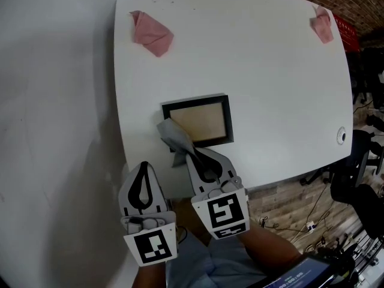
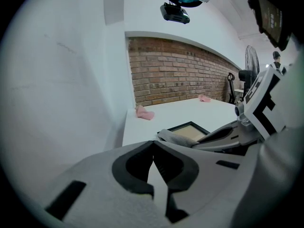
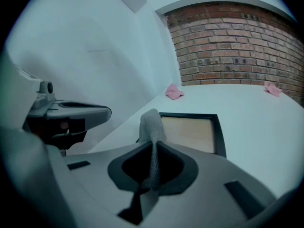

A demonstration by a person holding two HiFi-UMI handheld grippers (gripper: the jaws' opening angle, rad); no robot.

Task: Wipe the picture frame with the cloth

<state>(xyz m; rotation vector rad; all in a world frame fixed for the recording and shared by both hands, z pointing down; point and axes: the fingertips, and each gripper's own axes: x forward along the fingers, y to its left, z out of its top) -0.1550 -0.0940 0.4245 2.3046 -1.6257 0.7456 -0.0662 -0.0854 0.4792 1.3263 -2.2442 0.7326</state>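
A black picture frame (image 1: 198,120) with a tan panel lies flat on the white table (image 1: 270,71). My right gripper (image 1: 192,153) is shut on a grey cloth (image 1: 174,137), whose free end rests on the frame's near left corner. In the right gripper view the cloth (image 3: 152,125) rises from between the jaws just before the frame (image 3: 192,133). My left gripper (image 1: 143,165) is shut and holds nothing, left of the right one at the table's near left edge. The left gripper view has the frame (image 2: 186,128) and cloth (image 2: 172,137) ahead to the right.
Two crumpled pink cloths lie at the far corners, one on the left (image 1: 152,33) and one on the right (image 1: 323,24). A round grommet (image 1: 341,135) sits near the table's right edge. A white wall (image 1: 54,101) runs along the left. A black chair (image 1: 360,182) stands on the right.
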